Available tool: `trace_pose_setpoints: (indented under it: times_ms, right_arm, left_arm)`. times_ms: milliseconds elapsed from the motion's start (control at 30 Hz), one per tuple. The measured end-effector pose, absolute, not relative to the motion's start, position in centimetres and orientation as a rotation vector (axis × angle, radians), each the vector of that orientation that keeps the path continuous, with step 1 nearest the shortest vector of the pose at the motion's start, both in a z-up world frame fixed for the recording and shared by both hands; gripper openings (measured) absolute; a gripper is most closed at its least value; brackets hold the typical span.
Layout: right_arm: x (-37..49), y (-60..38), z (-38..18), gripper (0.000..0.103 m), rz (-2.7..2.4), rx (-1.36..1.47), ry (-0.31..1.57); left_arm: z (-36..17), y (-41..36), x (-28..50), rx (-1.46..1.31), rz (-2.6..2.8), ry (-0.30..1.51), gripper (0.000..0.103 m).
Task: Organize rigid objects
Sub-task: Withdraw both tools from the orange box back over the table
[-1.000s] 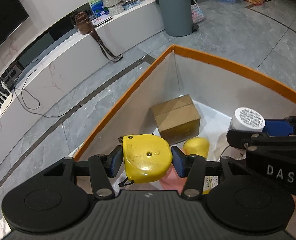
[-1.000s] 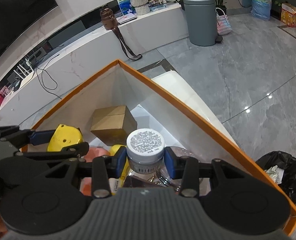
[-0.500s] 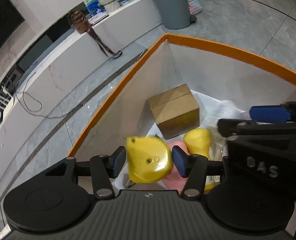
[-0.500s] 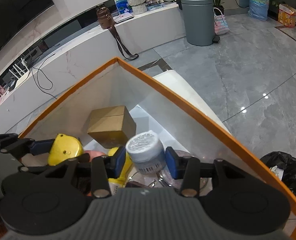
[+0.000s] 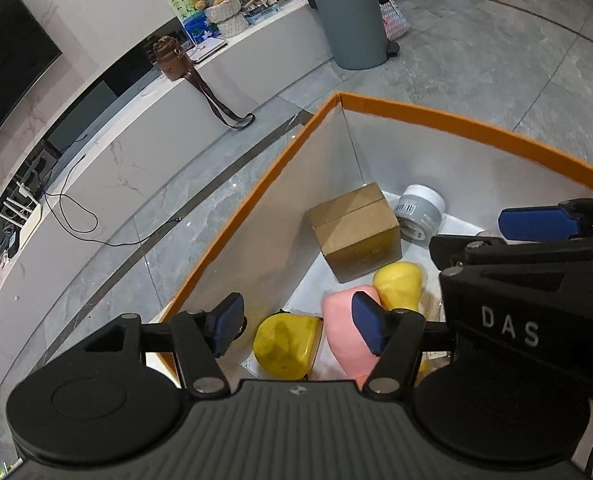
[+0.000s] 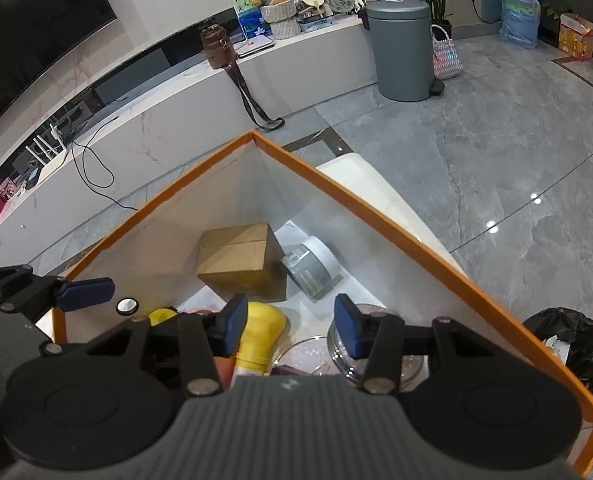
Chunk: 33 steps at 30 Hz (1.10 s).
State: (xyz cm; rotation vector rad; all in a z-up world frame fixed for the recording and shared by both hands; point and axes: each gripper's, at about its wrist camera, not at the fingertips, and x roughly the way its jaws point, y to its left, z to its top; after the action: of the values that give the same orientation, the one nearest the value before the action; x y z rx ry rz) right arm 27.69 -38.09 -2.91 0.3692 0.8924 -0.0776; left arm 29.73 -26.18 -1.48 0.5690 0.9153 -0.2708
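Note:
A white box with an orange rim [image 5: 456, 122] holds the objects. My left gripper [image 5: 296, 326] hovers over its near left corner, jaws opening, and its pads touch nothing. Beneath it on the box floor lies the yellow tape measure [image 5: 286, 346], beside a pink object [image 5: 344, 332] and a yellow pear-shaped one [image 5: 398, 286]. My right gripper [image 6: 290, 322] is opening too, with nothing between its pads. The grey jar [image 6: 312, 262] lies on its side by the cardboard box [image 6: 240, 260], also in the left wrist view as the jar [image 5: 420, 212].
A clear glass container [image 6: 344, 340] sits in the box under the right finger. Outside are a grey pedal bin [image 6: 400, 52], a black bin bag [image 6: 568, 344], a white bench with a brown bag [image 6: 216, 46], and a cable on the floor [image 6: 96, 172].
Both grippers have opened. The tape measure dropped from the left pads to the box floor. The jar left the right pads and now lies tipped beside the cardboard box.

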Motion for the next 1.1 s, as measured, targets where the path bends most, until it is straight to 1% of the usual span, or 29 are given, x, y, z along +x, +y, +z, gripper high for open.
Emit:
trace_pose_setpoints:
  times_ms: [133,233,367,533,600,733,800,867,900,1033,1100]
  right_arm:
    - [27.0,-38.4,-2.0,0.048,-0.087,0.357,0.875]
    - [26.1,-38.5,-0.9,0.052,-0.097,0.335,0.848]
    - [24.4,-38.7,0.8,0.053,-0.104,0.294,0.809]
    - [22.0,-38.6,2.8,0.055,-0.096,0.261,0.763]
    - [21.3,-38.5,3.5,0.055,-0.092,0.252,0.748]
    - [19.3,-38.0,4.7,0.055,-0.082,0.212,0.718]
    - [18.2,-37.7,5.2,0.059,-0.074,0.185,0.702]
    - [17.1,-37.3,5.6,0.060,-0.069,0.147,0.688]
    - [16.7,-37.1,5.8,0.062,-0.068,0.132,0.683]
    - [14.7,-36.5,6.2,0.070,-0.057,0.081,0.670]
    - [13.5,-36.4,6.1,0.077,-0.062,0.075,0.667]
  left_arm:
    - [0.1,-25.5,28.7,0.491,-0.266,0.885,0.074]
    - [1.4,-24.8,27.7,0.417,-0.263,0.856,0.076]
    - [2.7,-24.0,25.8,0.345,-0.272,0.817,0.081]
    - [4.0,-22.6,23.1,0.255,-0.286,0.783,0.083]
    - [4.2,-22.2,22.0,0.247,-0.275,0.761,0.089]
    - [4.6,-21.1,20.0,0.203,-0.261,0.732,0.089]
    - [4.8,-20.3,18.9,0.169,-0.267,0.723,0.090]
    - [5.0,-19.7,17.9,0.153,-0.268,0.711,0.092]
    - [5.0,-19.4,17.5,0.144,-0.261,0.709,0.094]
    - [4.7,-18.6,16.2,0.090,-0.240,0.730,0.094]
    - [4.5,-18.5,15.9,0.086,-0.219,0.736,0.094]
